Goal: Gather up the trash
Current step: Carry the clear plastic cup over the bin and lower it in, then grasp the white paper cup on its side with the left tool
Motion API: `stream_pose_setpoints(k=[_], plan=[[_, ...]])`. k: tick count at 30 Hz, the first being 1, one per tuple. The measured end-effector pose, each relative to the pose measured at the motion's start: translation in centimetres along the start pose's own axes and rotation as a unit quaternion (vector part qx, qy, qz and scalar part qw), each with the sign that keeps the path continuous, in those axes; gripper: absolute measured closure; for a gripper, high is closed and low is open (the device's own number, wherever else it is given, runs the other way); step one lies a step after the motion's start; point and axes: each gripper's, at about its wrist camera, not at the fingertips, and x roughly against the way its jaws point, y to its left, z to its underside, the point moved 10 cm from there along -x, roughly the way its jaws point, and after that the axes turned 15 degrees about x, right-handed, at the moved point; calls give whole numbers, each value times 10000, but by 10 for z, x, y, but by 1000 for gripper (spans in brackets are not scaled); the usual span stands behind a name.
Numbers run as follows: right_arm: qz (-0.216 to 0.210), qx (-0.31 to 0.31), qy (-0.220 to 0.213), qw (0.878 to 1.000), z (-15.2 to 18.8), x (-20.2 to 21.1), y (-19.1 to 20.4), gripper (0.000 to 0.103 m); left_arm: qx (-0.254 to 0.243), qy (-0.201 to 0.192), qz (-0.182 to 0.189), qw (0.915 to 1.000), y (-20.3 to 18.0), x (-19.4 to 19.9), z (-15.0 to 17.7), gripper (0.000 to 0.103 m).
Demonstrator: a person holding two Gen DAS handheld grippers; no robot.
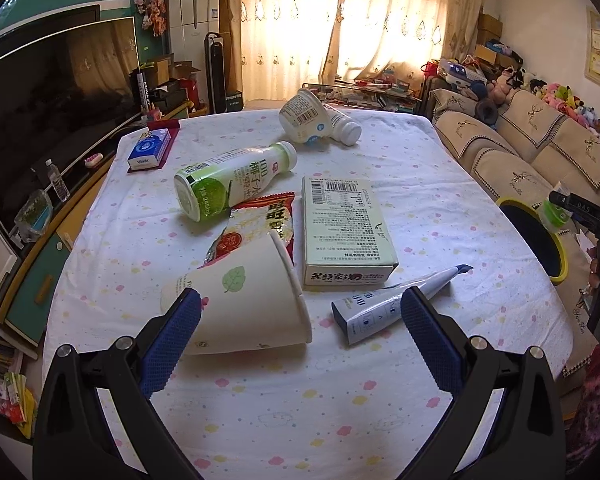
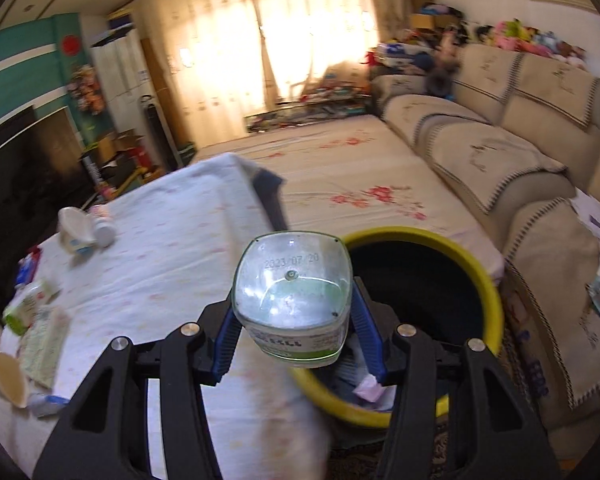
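Note:
My left gripper (image 1: 300, 320) is open above the table's near part, with a tipped white paper cup (image 1: 244, 300) by its left finger and a squeezed tube (image 1: 384, 304) by its right finger. Beyond lie a box (image 1: 344, 224), a red snack wrapper (image 1: 260, 220), a green coconut drink bottle (image 1: 232, 180), a yogurt cup (image 1: 304, 116) and a small white bottle (image 1: 346, 126). My right gripper (image 2: 296, 320) is shut on a clear plastic bottle (image 2: 294, 284), bottom toward the camera, held at the near left rim of the yellow trash bin (image 2: 488, 280).
The table (image 1: 440, 168) has a flowered white cloth. A tissue pack (image 1: 148, 150) lies at its far left. A sofa (image 2: 500, 152) stands right of the bin. A TV (image 1: 52, 96) on a cabinet lines the left side.

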Motion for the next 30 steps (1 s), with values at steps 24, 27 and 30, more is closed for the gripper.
stream_pose_setpoints(k=[24, 27, 30], plan=[[292, -141, 836, 9960, 56, -66, -29, 49, 309, 185, -433, 9984, 33, -20, 2, 5], [274, -109, 847, 9960, 56, -65, -27, 49, 413, 160, -501, 9978, 40, -19, -1, 5], [241, -95, 872, 9959, 56, -66, -24, 49, 489, 134, -617, 9968, 49, -20, -3, 5]])
